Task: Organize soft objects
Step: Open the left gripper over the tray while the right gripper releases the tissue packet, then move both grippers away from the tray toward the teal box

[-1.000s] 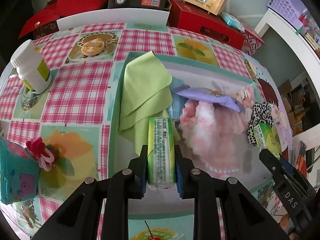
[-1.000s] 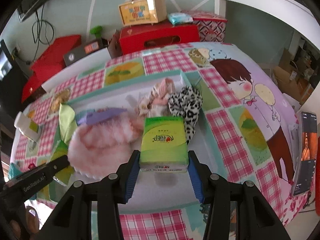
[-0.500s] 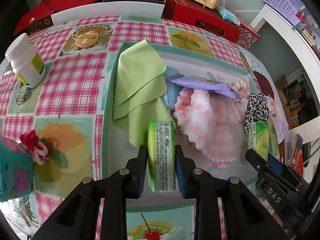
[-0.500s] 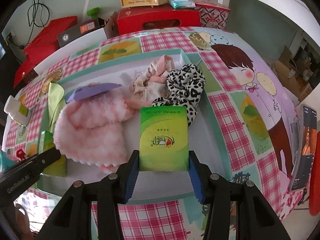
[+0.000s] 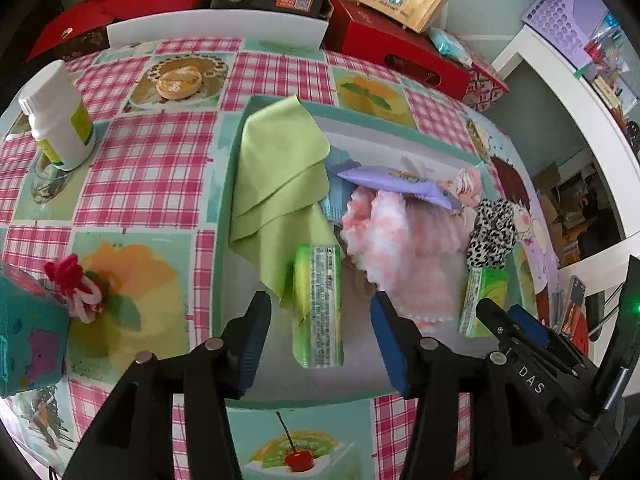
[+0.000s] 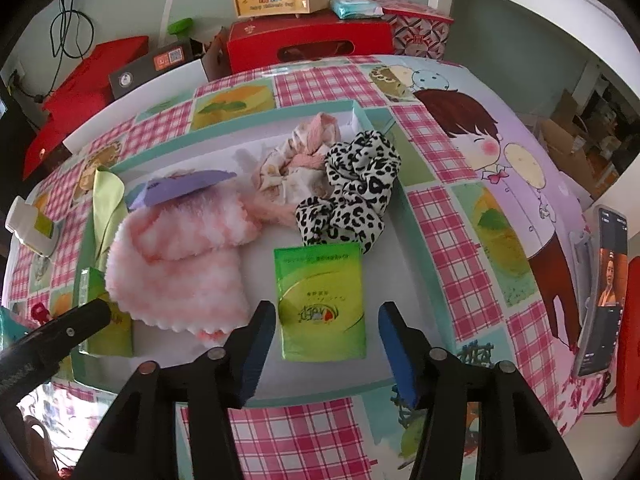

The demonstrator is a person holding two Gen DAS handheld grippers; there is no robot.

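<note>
Two green tissue packs are seen lying in the shallow teal-rimmed white tray: one between the opening jaws of the left gripper, untouched, the other likewise between the opening right gripper. Both grippers are angled steeply down. The tray is set on a pink-checked tablecloth.

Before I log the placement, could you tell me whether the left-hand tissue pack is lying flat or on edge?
On edge: the tissue pack shows its narrow printed side between the left gripper's opening jaws.
</note>
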